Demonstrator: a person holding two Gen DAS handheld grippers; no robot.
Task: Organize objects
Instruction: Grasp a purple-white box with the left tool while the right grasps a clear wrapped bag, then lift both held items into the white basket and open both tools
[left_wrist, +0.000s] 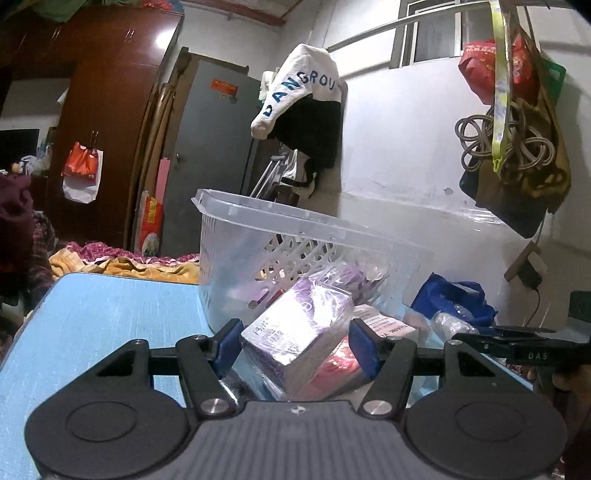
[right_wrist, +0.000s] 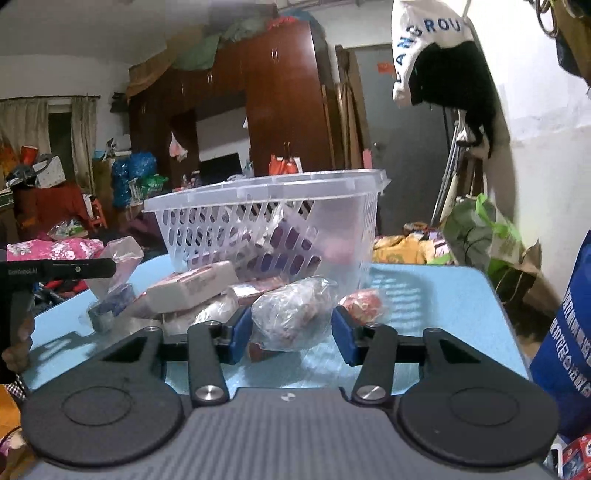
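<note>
A clear plastic basket (left_wrist: 280, 236) stands on the light blue table (left_wrist: 92, 321); it also shows in the right wrist view (right_wrist: 266, 221), with purple packets inside. My left gripper (left_wrist: 293, 345) is open, its blue pads on either side of a purple-and-white wrapped box (left_wrist: 295, 332) that lies on a red packet (left_wrist: 332, 373). My right gripper (right_wrist: 291, 328) is open around a clear bag of red items (right_wrist: 291, 314) on the table. A white box (right_wrist: 192, 288) and a small red-patterned ball (right_wrist: 362, 302) lie close by.
A blue bag (left_wrist: 454, 299) stands at the table's right side, also in the right wrist view (right_wrist: 569, 332). Clothes (left_wrist: 306, 107) and cables (left_wrist: 506, 147) hang on the wall behind. A bed with cloths (left_wrist: 122, 262) lies beyond the table. The other gripper (right_wrist: 59, 269) shows at far left.
</note>
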